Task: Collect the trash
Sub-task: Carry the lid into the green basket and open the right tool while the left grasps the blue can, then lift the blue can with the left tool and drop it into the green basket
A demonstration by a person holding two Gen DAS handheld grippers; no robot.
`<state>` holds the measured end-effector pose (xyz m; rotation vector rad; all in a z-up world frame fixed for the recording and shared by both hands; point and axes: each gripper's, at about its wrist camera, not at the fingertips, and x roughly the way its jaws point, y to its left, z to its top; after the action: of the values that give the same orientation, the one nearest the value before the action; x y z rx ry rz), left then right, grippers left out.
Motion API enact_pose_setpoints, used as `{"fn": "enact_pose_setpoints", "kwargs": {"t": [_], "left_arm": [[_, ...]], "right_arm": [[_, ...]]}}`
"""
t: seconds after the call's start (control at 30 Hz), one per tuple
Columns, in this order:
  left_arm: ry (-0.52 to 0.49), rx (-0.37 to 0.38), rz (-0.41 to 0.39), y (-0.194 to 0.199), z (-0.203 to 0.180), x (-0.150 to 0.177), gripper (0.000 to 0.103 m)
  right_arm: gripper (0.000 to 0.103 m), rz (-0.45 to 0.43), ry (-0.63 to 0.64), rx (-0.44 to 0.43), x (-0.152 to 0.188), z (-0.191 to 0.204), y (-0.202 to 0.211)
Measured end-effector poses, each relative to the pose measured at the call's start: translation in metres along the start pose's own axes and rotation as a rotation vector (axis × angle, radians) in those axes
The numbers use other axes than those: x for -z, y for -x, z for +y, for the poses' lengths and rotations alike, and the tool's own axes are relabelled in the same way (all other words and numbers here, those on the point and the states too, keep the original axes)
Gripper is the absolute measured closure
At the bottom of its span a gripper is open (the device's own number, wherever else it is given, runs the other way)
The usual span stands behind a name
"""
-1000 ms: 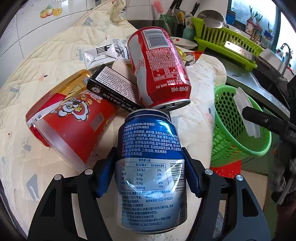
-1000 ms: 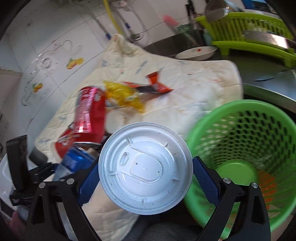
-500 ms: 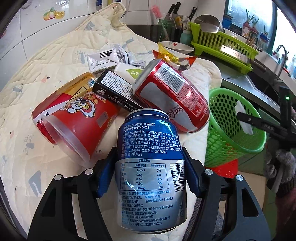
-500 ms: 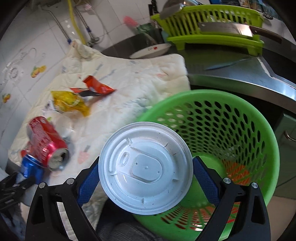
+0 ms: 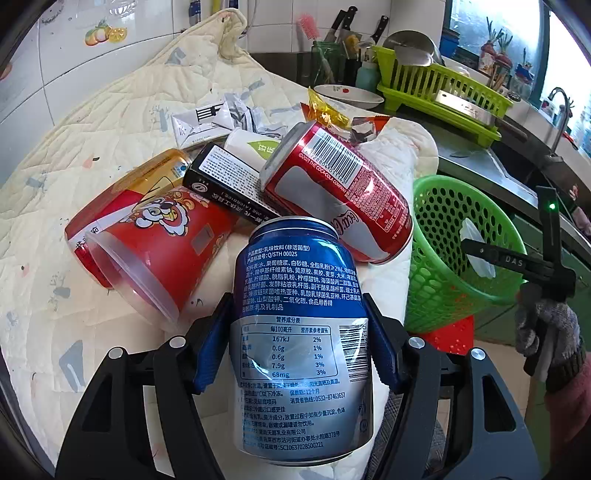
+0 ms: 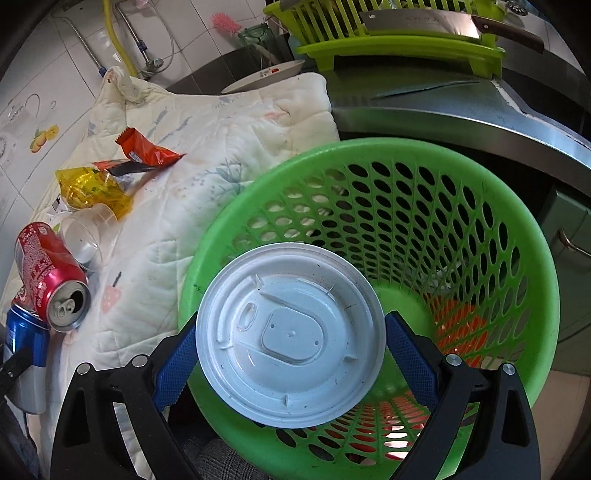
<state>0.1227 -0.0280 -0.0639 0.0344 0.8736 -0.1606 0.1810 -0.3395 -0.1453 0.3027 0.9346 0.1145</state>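
left gripper (image 5: 297, 341) clamping blue can (image 5: 299, 332), right gripper (image 6: 291, 338) apparently gripping white lid (image 6: 291, 332) over green basket (image 6: 461, 229)

Your right gripper (image 6: 291, 341) clamps a white plastic lid (image 6: 291, 334) by its edges, over the green basket (image 6: 498, 229). Left of it, on the quilt (image 6: 221, 147): red can (image 6: 50, 275) lying down, clear cup (image 6: 86, 236), yellow wrapper (image 6: 92, 188), orange wrapper (image 6: 146, 149).

A cream quilted blanket (image 5: 92, 155) is covering the counter. Behind it, a lime-green dish rack (image 5: 443, 88) is holding a cleaver (image 6: 417, 22), while a white plate (image 5: 347, 96) is sitting just beside the rack, near a pink brush (image 5: 308, 27).
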Motion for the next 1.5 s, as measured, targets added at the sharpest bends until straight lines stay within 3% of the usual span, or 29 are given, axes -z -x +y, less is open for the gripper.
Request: {"fn": "enact_pose_setpoints", "kwargs": {"t": [0.57,1.07,1.33,1.5], "left_arm": [[0.005,0.003,-0.023,0.013,0.004,0.002,0.037],[0.015,0.004,-0.058,0.031,0.009,0.002,0.037],[-0.013,0.038,-0.096,0.046,-0.001,-0.007,0.037],[-0.052,0.101,-0.094,0.041,-0.029,-0.018,0.037]], "right_arm": [[0.01,-0.02,0.003,-0.028,-0.002,0.007,0.009],[0.01,-0.107,0.171,-0.11,-0.011,0.073,0.051],[0.01,-0.153,0.18,-0.109,-0.01,0.082,0.077],[0.01,-0.179,0.149,-0.09,-0.003,0.067,0.097]]}}
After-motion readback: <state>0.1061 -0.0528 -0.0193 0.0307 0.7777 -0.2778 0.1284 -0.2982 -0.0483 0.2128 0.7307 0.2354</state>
